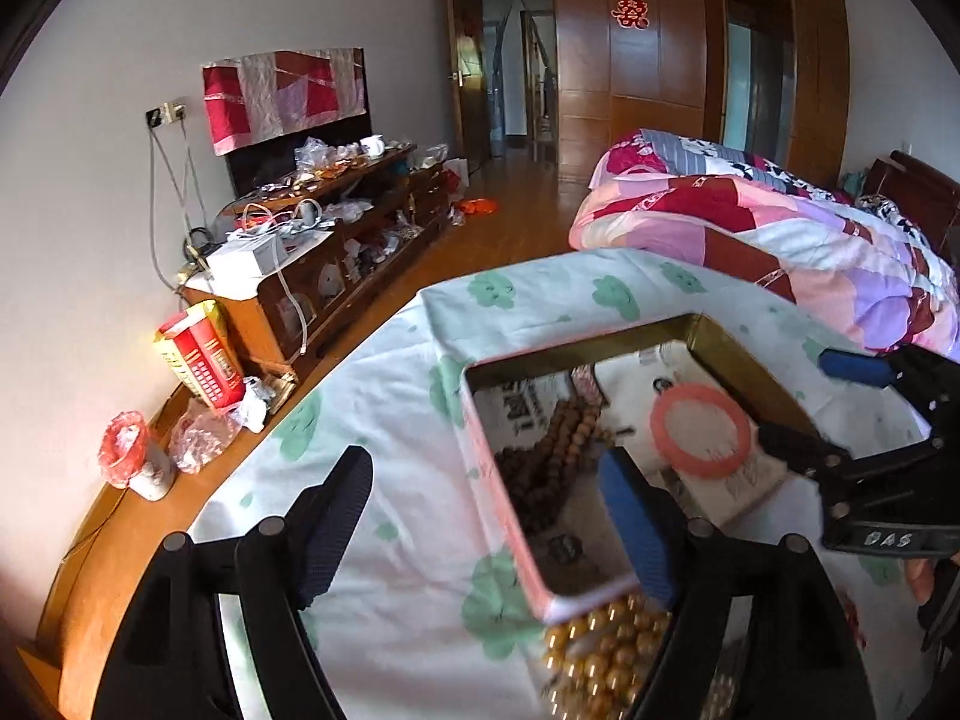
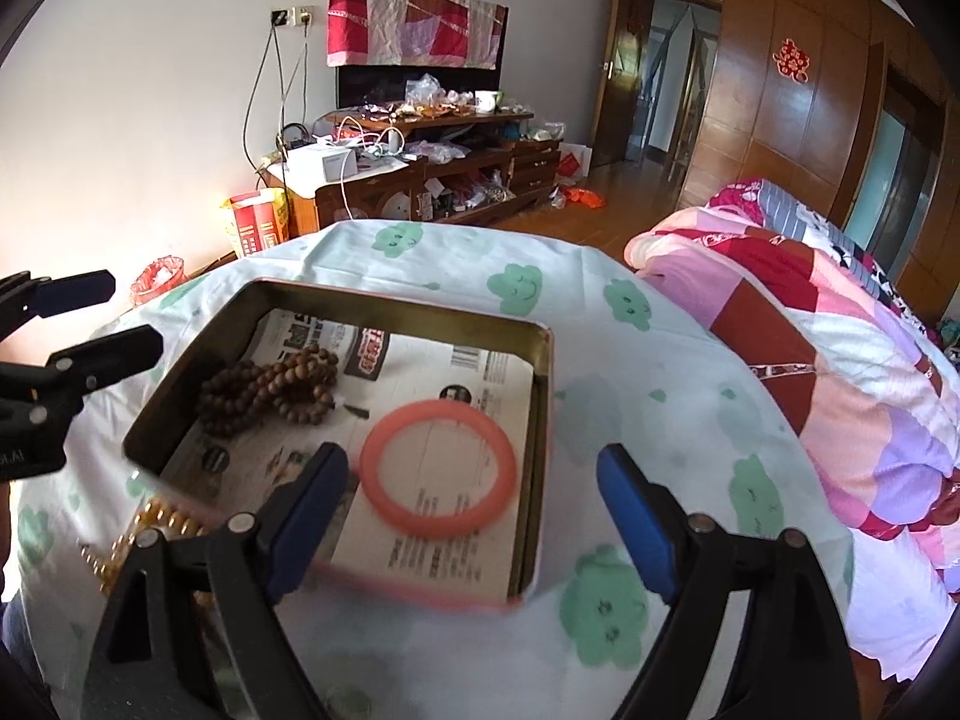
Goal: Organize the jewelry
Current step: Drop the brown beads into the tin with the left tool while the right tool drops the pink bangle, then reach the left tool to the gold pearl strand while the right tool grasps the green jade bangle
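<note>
An open tin box (image 2: pixel 543 420) lined with printed paper sits on a cloth-covered table; it also shows in the left wrist view (image 1: pixel 480 456). Inside lie a pink bangle (image 2: pixel 438 468) (image 1: pixel 701 433) and a string of dark wooden beads (image 2: pixel 270 390) (image 1: pixel 558 450). Golden beads (image 1: pixel 600 648) (image 2: pixel 150 534) lie on the cloth just outside the tin's near corner. My left gripper (image 1: pixel 486 522) is open and empty, straddling the tin's left wall near the golden beads. My right gripper (image 2: pixel 474 516) is open and empty over the tin's near edge, by the bangle.
The table cloth (image 2: pixel 660 372) is white with green clouds. A bed with a patchwork quilt (image 2: pixel 840 348) stands to the right. A cluttered wooden TV cabinet (image 2: pixel 420 174) lines the far wall, with bags and a bin (image 1: pixel 129 456) on the floor.
</note>
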{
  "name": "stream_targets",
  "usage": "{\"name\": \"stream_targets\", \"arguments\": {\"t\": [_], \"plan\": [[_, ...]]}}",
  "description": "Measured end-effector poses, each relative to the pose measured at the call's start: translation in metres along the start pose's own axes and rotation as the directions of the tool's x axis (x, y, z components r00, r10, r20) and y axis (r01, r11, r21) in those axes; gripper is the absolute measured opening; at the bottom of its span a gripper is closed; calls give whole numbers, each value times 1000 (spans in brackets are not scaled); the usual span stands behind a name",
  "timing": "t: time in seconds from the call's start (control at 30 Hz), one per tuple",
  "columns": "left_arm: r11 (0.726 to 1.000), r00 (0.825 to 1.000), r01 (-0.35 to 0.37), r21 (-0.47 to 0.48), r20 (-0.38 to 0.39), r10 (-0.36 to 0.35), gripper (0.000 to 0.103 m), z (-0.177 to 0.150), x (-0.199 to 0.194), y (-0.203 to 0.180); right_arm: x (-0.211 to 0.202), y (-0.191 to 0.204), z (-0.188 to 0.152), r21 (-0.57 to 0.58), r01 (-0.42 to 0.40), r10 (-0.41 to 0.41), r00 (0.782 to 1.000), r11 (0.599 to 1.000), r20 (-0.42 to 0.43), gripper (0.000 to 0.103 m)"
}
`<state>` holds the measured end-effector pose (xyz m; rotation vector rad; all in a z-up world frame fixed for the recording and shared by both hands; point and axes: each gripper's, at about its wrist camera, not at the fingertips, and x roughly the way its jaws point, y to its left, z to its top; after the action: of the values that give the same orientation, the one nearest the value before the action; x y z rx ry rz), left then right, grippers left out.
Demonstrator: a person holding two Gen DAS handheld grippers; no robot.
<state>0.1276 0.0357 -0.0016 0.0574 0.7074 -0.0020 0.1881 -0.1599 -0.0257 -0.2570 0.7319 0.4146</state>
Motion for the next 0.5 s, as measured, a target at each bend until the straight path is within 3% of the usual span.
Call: {"name": "stream_targets", "arguments": {"t": [0.2, 0.4, 0.5], "plan": [[999, 999, -11, -30, -31, 10, 78, -32, -20, 4, -25, 7, -21, 8, 1, -1, 1000, 1000, 14, 87], [999, 994, 1, -41, -109, -6, 78, -70, -22, -4, -42, 20, -54, 14, -14, 14, 1000, 1000, -4, 86], [999, 991, 4, -41, -130, -9, 78, -81, -21, -9, -45, 26, -70, 17, -27, 27, 999, 999, -28, 74]]}}
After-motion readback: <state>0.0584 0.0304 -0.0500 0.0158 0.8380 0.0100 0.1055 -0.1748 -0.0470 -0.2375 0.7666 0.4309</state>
